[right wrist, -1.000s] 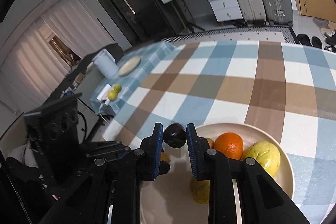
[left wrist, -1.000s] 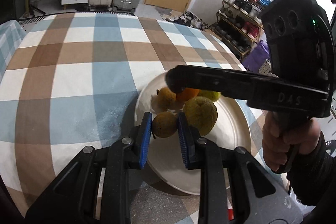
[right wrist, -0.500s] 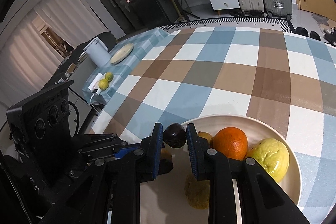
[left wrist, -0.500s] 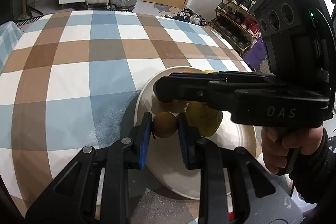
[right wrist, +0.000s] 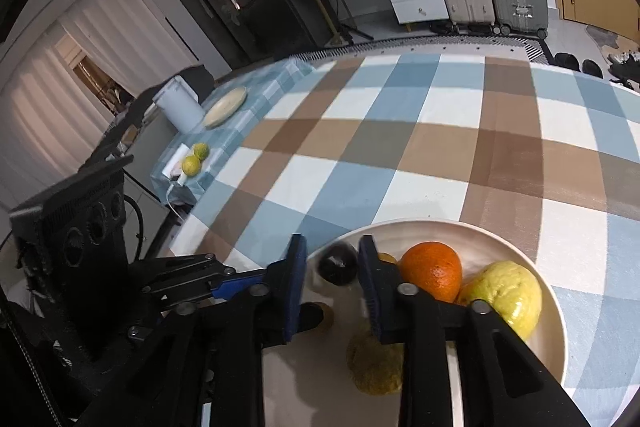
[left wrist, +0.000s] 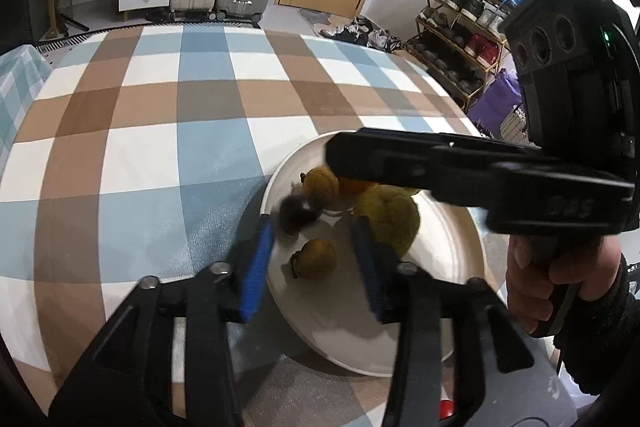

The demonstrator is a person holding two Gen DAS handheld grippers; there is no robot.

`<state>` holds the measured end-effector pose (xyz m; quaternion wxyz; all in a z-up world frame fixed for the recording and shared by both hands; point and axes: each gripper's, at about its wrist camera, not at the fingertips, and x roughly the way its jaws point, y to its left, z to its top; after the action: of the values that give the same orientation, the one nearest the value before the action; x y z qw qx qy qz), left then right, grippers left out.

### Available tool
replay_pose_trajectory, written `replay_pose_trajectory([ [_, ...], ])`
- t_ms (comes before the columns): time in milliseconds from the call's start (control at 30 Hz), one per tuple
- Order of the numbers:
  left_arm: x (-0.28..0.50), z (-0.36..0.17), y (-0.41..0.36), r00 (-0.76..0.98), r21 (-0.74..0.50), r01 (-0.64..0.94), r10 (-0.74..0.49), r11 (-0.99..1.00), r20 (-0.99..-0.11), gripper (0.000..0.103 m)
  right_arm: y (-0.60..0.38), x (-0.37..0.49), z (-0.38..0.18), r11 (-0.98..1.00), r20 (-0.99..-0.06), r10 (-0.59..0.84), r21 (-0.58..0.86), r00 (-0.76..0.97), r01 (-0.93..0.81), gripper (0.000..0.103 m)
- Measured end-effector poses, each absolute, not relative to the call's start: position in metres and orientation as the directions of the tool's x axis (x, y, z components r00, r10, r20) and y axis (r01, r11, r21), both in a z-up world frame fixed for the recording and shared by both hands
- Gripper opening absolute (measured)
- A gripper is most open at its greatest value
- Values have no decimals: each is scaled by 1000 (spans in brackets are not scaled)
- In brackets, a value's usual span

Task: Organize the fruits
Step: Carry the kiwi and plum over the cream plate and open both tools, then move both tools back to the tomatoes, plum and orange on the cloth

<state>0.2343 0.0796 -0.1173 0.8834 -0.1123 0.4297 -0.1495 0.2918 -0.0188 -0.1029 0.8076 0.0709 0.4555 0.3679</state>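
Claws, both spread over the plate [left wrist: 452,343]: left claw [left wrist: 316,259] straddles a brown fruit [left wrist: 314,259], right claw [right wrist: 332,283] frees a dark fruit [right wrist: 338,263] at 11 o'clock, gathering fruit together.

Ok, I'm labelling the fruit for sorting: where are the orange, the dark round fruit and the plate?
orange [right wrist: 434,269], right wrist view, middle of its peel.
dark round fruit [right wrist: 339,264], right wrist view, its front face between the open jaws.
plate [left wrist: 460,247], left wrist view, bare right rim.

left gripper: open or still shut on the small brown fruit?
Open. The left gripper's blue pads stand apart, and the small brown fruit lies loose on the plate between them.
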Motion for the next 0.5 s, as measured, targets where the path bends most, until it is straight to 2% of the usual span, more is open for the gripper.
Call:
replay_pose_trajectory([
  [33,232,-114,80,596,-316,158,-346,935,-725,55,-23,289,-99,717,-671,666,456,327,-527,52],
  [267,208,-93,83,634,-299,128,-310,946,-709,61,-50,265,-72,722,-618,680,470,396,-508,53],
  [400,188,-80,80,660,-270,116,-277,956,-698,68,-69,238,-57,733,-592,674,460,441,-501,54],
  [467,176,-74,79,674,-260,108,-263,959,-690,70,-79,223,-51,740,-577,669,456,468,-495,63],
  [500,169,-71,77,684,-255,103,-254,961,-684,73,-86,214,-48,740,-566,670,456,481,-494,73],
])
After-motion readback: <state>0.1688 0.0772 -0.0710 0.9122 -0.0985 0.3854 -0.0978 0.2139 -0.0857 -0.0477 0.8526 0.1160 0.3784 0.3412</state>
